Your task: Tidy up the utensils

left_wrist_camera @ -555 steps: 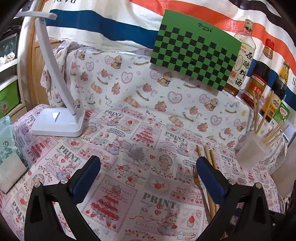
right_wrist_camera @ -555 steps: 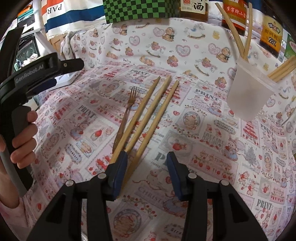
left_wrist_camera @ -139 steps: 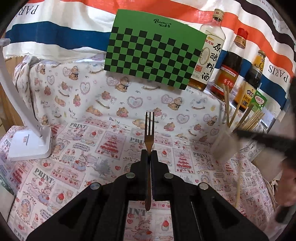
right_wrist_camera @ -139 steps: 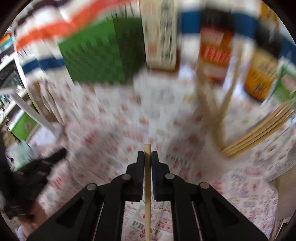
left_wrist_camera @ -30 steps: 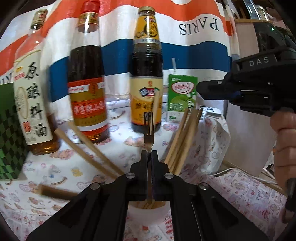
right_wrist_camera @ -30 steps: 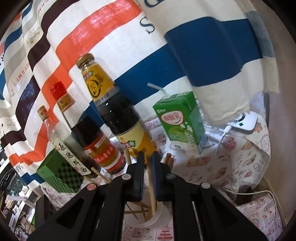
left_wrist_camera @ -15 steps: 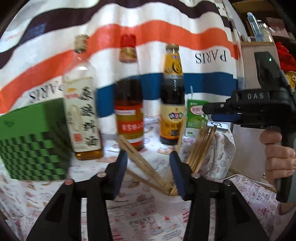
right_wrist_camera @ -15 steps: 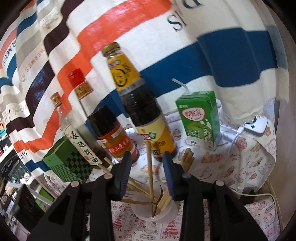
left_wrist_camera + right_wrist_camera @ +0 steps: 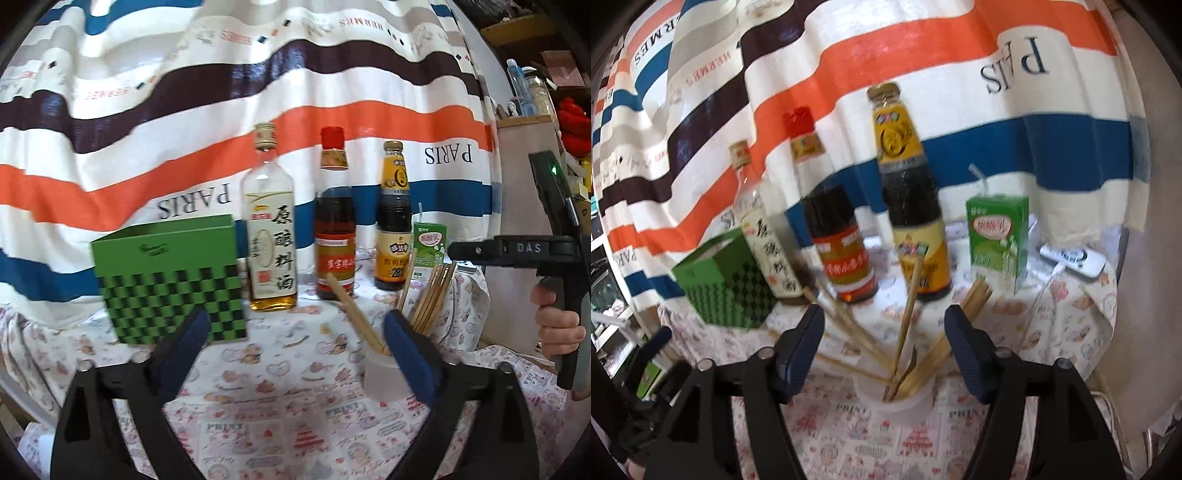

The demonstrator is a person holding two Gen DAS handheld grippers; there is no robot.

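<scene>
Chopsticks (image 9: 905, 325) and a dark fork (image 9: 910, 363) stand together in the white cup (image 9: 897, 400) at lower centre of your right view. Your right gripper (image 9: 882, 334) is opening, nothing between its jaws; your left gripper (image 9: 295, 345) is opening too, empty. Behind stand three sauce bottles (image 9: 912, 206), a green carton (image 9: 997, 236) and a checkered box (image 9: 166, 280).

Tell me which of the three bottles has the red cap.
The middle bottle, with the red-orange label; the clear one and the yellow-necked dark one flank it.
</scene>
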